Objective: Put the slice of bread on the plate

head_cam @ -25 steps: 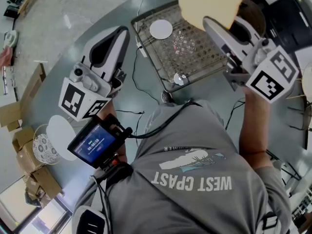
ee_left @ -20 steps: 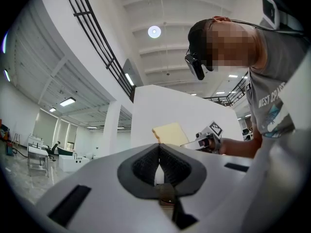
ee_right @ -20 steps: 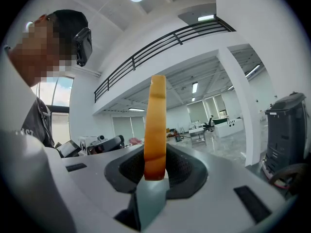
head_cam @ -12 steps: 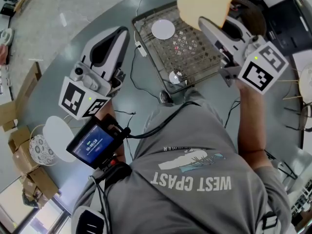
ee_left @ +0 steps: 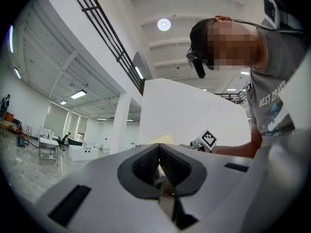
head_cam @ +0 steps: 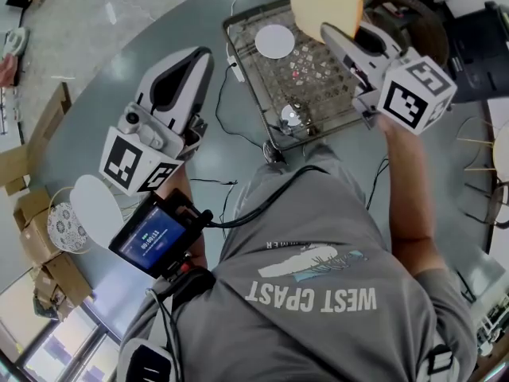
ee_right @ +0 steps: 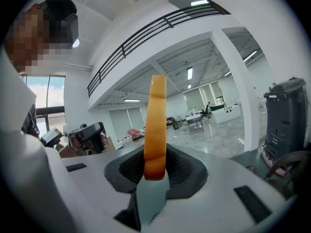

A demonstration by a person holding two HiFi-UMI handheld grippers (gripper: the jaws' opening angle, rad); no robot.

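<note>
A slice of bread (head_cam: 326, 5) stands upright in my right gripper (head_cam: 338, 32), which is shut on its lower edge. In the right gripper view the slice (ee_right: 156, 120) shows edge-on, with its brown crust between the dark pads. It hangs over the far right part of a wire rack (head_cam: 318, 86). A small round white plate (head_cam: 274, 41) lies on that rack, just left of the bread. My left gripper (head_cam: 199, 58) hovers over the grey table left of the rack. Its pads (ee_left: 146, 164) meet at the tip with nothing between them.
A small shiny object (head_cam: 290, 116) lies at the rack's near edge. A cable (head_cam: 227, 126) runs over the table beside the rack. A larger white plate (head_cam: 95, 209) and cardboard boxes (head_cam: 32, 213) sit at the left. A dark round appliance (head_cam: 417, 22) stands right of the rack.
My right gripper has carried the bread leftward and lower, closer over the rack. The left gripper has shifted only slightly.
</note>
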